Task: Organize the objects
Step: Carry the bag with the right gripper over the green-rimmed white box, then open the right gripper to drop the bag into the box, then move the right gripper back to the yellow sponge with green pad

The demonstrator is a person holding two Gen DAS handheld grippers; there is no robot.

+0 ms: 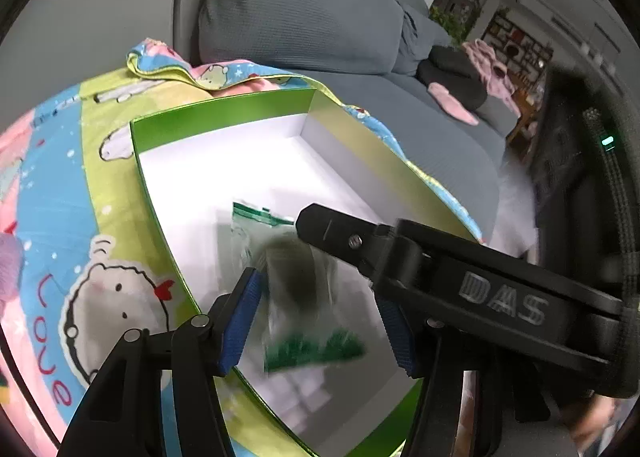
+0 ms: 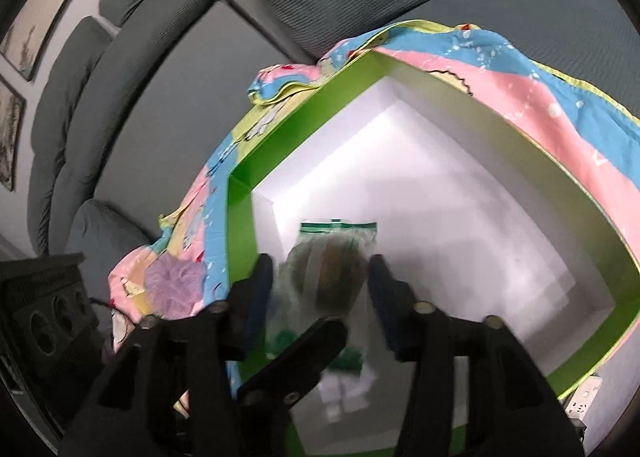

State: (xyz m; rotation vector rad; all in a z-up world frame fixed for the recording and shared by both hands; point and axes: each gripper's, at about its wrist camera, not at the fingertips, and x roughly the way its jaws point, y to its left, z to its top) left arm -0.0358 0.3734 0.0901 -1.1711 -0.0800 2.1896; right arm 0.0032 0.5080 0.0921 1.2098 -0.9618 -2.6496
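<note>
— Over the near end of the green box [image 1: 224, 113], within its rim: clear bag [image 1: 296, 277], green print, dark lump inside, blurred.
— Between both sets of pads?
— Yes. Right gripper [image 2: 320, 289] spread, bag between, no clear press. Left gripper [image 1: 318, 321] close on either side; pinching or not, cannot tell.
— Under the box?
— Cartoon blanket [image 1: 60, 185], on grey sofa [image 1: 300, 17].

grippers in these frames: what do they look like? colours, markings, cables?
Both are black plastic with silver pivot pins. The left gripper has blue ribbed finger pads. The right gripper crosses the left view, body lettered "DAS" in white; a black braided cable runs behind it.
</note>
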